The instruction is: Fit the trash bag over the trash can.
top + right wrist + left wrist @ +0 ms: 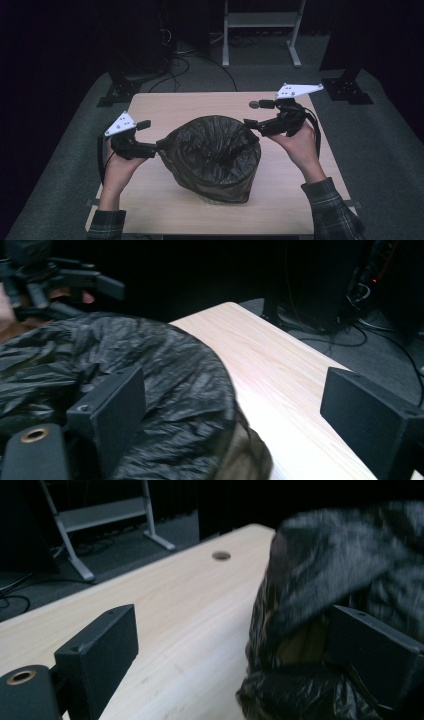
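A pale wooden worktop was seen from above, set on grey carpet amid dark surroundings, with a light metal frame standing on the floor beyond its far edge. Near the middle of the worktop a round bin was found, lined with a black plastic bag whose crinkled film was folded over the rim and hung down the outside wall. The bin stood upright, slightly nearer the front edge than the far one.

At the left side of the bin the left hand-held gripper was held level, its tips at the bag's edge. In the left gripper view its jaws were seen spread wide, one out over bare wood, the other against the bag film; nothing was pinched between them.

At the far right of the rim the right hand-held gripper was held, its jaws likewise spread apart, one over the bag-covered rim and the other over bare wood, with nothing clamped.

A small round grey disc lay in the worktop near the far edge, behind the right hand-held gripper.
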### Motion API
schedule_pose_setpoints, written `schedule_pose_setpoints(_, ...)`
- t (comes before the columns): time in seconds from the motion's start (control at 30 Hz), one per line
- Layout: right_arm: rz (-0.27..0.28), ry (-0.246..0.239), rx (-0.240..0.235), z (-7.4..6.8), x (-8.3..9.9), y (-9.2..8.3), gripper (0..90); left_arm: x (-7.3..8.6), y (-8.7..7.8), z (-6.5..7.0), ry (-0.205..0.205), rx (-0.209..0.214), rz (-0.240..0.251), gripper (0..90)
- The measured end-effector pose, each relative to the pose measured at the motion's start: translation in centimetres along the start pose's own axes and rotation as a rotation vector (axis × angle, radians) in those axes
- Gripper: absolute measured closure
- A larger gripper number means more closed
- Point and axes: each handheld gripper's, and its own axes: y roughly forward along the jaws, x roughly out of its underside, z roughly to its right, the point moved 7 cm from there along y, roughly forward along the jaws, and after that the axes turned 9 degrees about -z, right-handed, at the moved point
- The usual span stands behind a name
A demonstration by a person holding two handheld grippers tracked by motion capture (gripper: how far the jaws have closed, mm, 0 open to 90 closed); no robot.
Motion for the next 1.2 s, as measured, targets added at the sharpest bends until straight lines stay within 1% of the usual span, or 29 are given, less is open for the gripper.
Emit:
schedule_pose_setpoints(0.03, 0.0, -0.007, -0.009, -0.4, -0.1, 0.1, 9.9, -0.2, 0.1, 0.0, -0.001, 0.001, 0.001, 2.3)
schedule_pose_setpoints(0.07, -0.001, -0.013, -0.008, -0.6, -0.1, 0.2, 9.6, -0.5, 0.4, 0.1, -0.003, -0.001, 0.003, 1.8)
schedule_pose_setpoints(0.1, -0.006, -0.019, -0.008, -0.7, -0.2, 0.4, 9.5, -0.8, 0.6, 0.1, -0.006, -0.011, 0.004, 1.7)
schedule_pose_setpoints(0.13, -0.01, -0.02, -0.012, -0.9, -0.2, 0.5, 9.5, -1.0, 0.9, 0.2, -0.011, -0.009, 0.005, 0.0)
schedule_pose_setpoints(0.17, -0.012, -0.024, -0.016, -1.1, -0.2, 0.6, 9.5, -1.1, 1.2, 0.3, -0.011, 0.002, 0.009, 0.0)
schedule_pose_setpoints(0.23, -0.017, -0.031, -0.015, -1.2, -0.2, 0.7, 9.5, -1.5, 1.4, 0.5, -0.015, 0.007, 0.025, 0.0)
schedule_pose_setpoints(0.3, -0.025, -0.036, -0.022, -1.5, -0.2, 0.9, 9.5, -2.0, 1.4, 0.8, -0.012, 0.007, 0.042, 0.0)
schedule_pose_setpoints(0.37, -0.031, -0.042, -0.041, -1.8, -0.2, 0.9, 9.5, -2.0, 1.1, 1.0, 0.0, 0.006, 0.036, 0.0)
schedule_pose_setpoints(0.4, -0.036, -0.048, -0.046, -2.0, -0.2, 0.9, 9.5, -1.7, 0.8, 1.2, 0.013, 0.004, 0.029, 0.0)
schedule_pose_setpoints(0.47, -0.05, -0.075, -0.073, -2.7, -0.2, 0.9, 9.5, -0.9, 0.2, 1.5, 0.035, 0.007, 0.011, 0.0)
schedule_pose_setpoints(0.57, -0.084, -0.118, -0.122, -3.9, -0.3, 1.2, 9.5, 0.6, -0.6, 1.9, 0.053, 0.011, -0.014, 0.0)
schedule_pose_setpoints(0.6, -0.099, -0.134, -0.138, -4.3, -0.2, 1.5, 9.5, 1.3, -0.8, 2.1, 0.062, 0.015, -0.017, 0.0)
schedule_pose_setpoints(0.67, -0.132, -0.155, -0.17, -5.1, -0.1, 2.1, 9.5, 2.3, -1.1, 2.4, 0.068, 0.018, -0.03, 0.0)
schedule_pose_setpoints(0.7, -0.153, -0.165, -0.191, -5.6, 0.1, 2.5, 9.5, 2.8, -1.2, 2.6, 0.072, 0.022, -0.033, 0.0)
schedule_pose_setpoints(0.73, -0.175, -0.182, -0.2, -5.9, 0.2, 2.9, 9.2, 3.3, -1.3, 2.9, 0.078, 0.024, -0.037, 0.0)
schedule_pose_setpoints(0.83, -0.248, -0.239, -0.207, -6.9, 0.8, 4.1, 8.0, 5.0, -1.3, 3.7, 0.102, 0.031, -0.061, 0.0)
schedule_pose_setpoints(0.9, -0.301, -0.259, -0.207, -7.3, 1.2, 4.9, 8.1, 6.0, -1.2, 4.1, 0.116, 0.034, -0.079, 0.0)
schedule_pose_setpoints(0.97, -0.338, -0.28, -0.204, -7.4, 1.4, 5.4, 8.1, 7.1, -1.1, 4.5, 0.122, 0.034, -0.101, 0.0)
schedule_pose_setpoints(1.07, -0.394, -0.296, -0.197, -7.5, 1.9, 6.3, 8.1, 8.8, -1.0, 5.1, 0.138, 0.027, -0.137, 0.0)
schedule_pose_setpoints(1.1, -0.414, -0.293, -0.199, -7.5, 2.1, 6.6, 8.1, 9.3, -0.9, 5.3, 0.14, 0.025, -0.142, 0.0)
schedule_pose_setpoints(1.2, -0.468, -0.304, -0.183, -7.4, 2.7, 7.3, 8.1, 11.0, -0.9, 5.8, 0.144, 0.033, -0.172, 0.0)
